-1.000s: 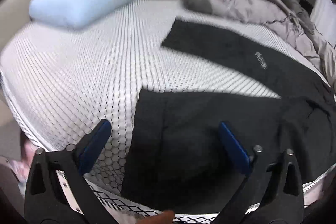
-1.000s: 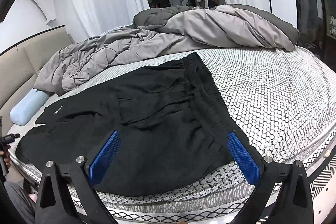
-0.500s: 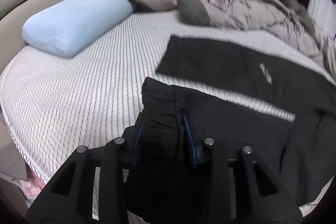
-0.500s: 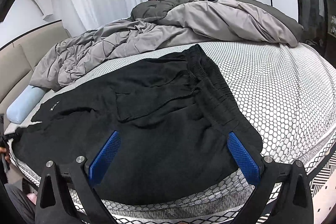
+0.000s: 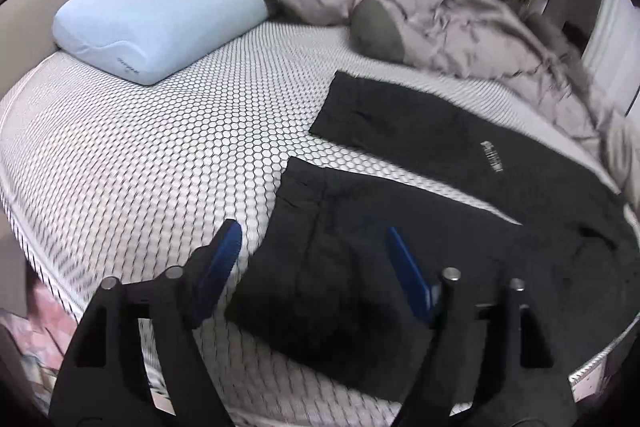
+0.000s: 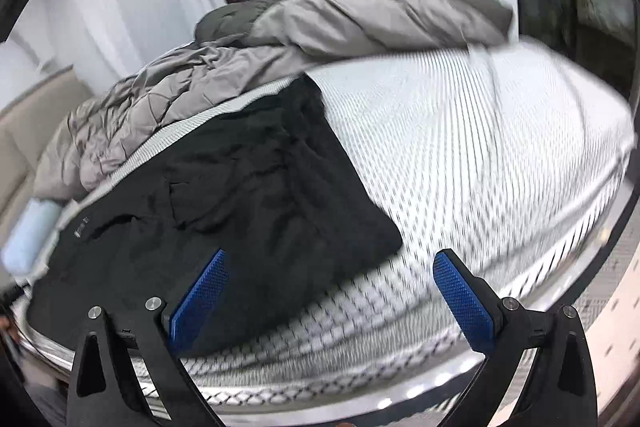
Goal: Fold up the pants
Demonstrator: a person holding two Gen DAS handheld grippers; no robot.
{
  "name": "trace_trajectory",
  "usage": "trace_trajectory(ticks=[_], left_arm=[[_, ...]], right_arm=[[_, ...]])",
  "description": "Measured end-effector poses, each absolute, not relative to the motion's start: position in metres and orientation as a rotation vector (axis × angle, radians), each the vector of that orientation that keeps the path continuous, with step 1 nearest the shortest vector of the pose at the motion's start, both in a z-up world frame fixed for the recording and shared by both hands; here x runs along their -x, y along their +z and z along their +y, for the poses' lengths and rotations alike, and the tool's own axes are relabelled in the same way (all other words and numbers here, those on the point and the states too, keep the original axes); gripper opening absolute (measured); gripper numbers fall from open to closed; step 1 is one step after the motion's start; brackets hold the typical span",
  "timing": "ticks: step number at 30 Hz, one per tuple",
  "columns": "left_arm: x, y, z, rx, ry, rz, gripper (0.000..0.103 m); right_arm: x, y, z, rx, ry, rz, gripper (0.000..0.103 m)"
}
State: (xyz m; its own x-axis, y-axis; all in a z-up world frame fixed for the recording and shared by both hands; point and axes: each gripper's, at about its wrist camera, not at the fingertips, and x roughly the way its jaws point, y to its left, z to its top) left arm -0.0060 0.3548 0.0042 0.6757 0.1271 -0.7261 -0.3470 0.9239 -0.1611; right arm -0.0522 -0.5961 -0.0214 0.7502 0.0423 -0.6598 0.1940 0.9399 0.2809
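While both grippers hover with jaws apart and empty, the black pants [image 5: 420,227] lie spread on the honeycomb-patterned mattress [image 5: 160,167], legs split in a V toward the blue pillow [image 5: 160,19], waistband end creased near the right gripper [image 6: 332,291]. Small white print on the far leg is too blurred to read. The left gripper [image 5: 316,267] hangs over the near hem. Motion blur smears the grey duvet [image 6: 320,39].
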Motion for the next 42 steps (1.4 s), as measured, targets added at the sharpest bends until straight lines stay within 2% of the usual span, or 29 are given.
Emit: trace_trajectory(ticks=[3, 8, 10, 12, 13, 16, 21, 23, 25, 26, 30, 31, 32, 33, 35, 36, 39, 42], left_arm=[[0.039, 0.01, 0.349, 0.341, 0.254, 0.773, 0.075], [0.052, -0.003, 0.342, 0.381, 0.258, 0.792, 0.075], [0.057, -0.006, 0.342, 0.391, 0.266, 0.796, 0.075], [0.064, -0.006, 0.343, 0.412, 0.262, 0.782, 0.075], [0.071, -0.003, 0.343, 0.423, 0.26, 0.769, 0.075], [0.08, -0.004, 0.346, 0.438, 0.263, 0.758, 0.075], [0.087, -0.014, 0.345, 0.462, 0.252, 0.786, 0.075], [0.084, -0.023, 0.343, 0.489, 0.233, 0.813, 0.075], [0.085, -0.032, 0.338, 0.532, 0.187, 0.818, 0.075], [0.085, -0.037, 0.337, 0.56, 0.18, 0.812, 0.073], [0.077, -0.046, 0.335, 0.651, 0.165, 0.777, 0.045], [0.073, -0.046, 0.335, 0.651, 0.172, 0.768, 0.042], [0.07, -0.046, 0.335, 0.65, 0.175, 0.751, 0.033], [0.066, -0.046, 0.337, 0.656, 0.187, 0.736, 0.016], [0.064, -0.049, 0.34, 0.683, 0.202, 0.719, 0.004], [0.065, -0.048, 0.341, 0.685, 0.207, 0.695, 0.002], [0.071, -0.038, 0.338, 0.607, 0.204, 0.65, 0.002], [0.069, -0.041, 0.338, 0.564, 0.217, 0.689, 0.002]], right_arm=[[0.045, -0.031, -0.603, -0.425, -0.022, 0.718, 0.102], [0.008, -0.051, -0.612, -0.574, 0.046, 0.732, 0.099], [-0.002, -0.058, -0.616, -0.626, 0.024, 0.743, 0.083], [-0.004, -0.056, -0.615, -0.628, 0.012, 0.739, 0.073], [-0.003, -0.052, -0.612, -0.613, 0.021, 0.727, 0.059], [0.003, -0.042, -0.603, -0.522, 0.001, 0.713, 0.033], [0.002, -0.052, -0.618, -0.526, -0.13, 0.747, 0.033], [0.002, -0.053, -0.617, -0.541, -0.12, 0.746, 0.039], [0.007, -0.048, -0.615, -0.555, -0.09, 0.721, 0.053], [0.009, -0.047, -0.615, -0.564, -0.079, 0.713, 0.053], [0.016, -0.044, -0.616, -0.567, -0.05, 0.721, 0.054], [0.019, -0.042, -0.617, -0.565, -0.047, 0.718, 0.054], [0.019, -0.041, -0.616, -0.565, -0.042, 0.718, 0.054], [0.02, -0.041, -0.616, -0.567, -0.038, 0.719, 0.054], [0.02, -0.044, -0.618, -0.578, -0.042, 0.73, 0.054], [0.019, -0.047, -0.619, -0.582, -0.044, 0.734, 0.054], [0.021, -0.04, -0.61, -0.524, -0.044, 0.705, 0.033], [0.027, -0.034, -0.6, -0.377, -0.1, 0.67, 0.029]])
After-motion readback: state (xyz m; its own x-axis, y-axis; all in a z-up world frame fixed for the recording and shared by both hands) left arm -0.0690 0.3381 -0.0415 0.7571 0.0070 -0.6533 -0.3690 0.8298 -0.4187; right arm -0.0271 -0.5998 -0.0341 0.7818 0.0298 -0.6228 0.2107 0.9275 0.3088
